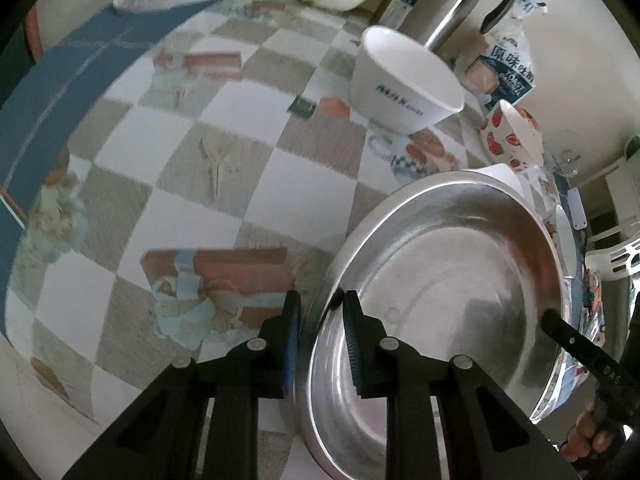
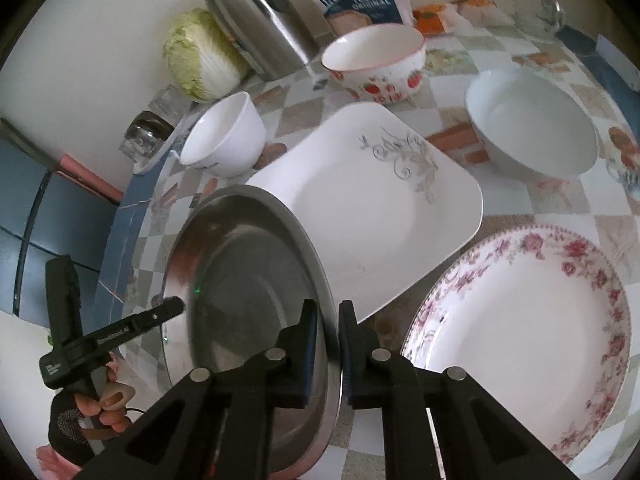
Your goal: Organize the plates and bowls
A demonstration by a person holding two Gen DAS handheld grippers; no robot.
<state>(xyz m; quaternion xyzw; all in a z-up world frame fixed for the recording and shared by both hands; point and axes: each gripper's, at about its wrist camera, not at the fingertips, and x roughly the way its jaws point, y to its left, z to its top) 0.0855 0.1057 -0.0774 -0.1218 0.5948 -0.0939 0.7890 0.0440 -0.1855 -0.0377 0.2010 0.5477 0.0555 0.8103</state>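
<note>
The right gripper [image 2: 325, 322] is clamped on the near rim of the steel plate [image 2: 248, 280], one pad inside and one outside. The left gripper [image 1: 320, 312] pinches the opposite rim the same way. The plate sits on the checked tablecloth [image 1: 180, 160], its far edge lapping over the square white plate [image 2: 380, 208], with the floral plate [image 2: 520, 320] just beside. Both hands should lift together and keep the plate level, since the thin polished rim could slip through the pads.
</note>
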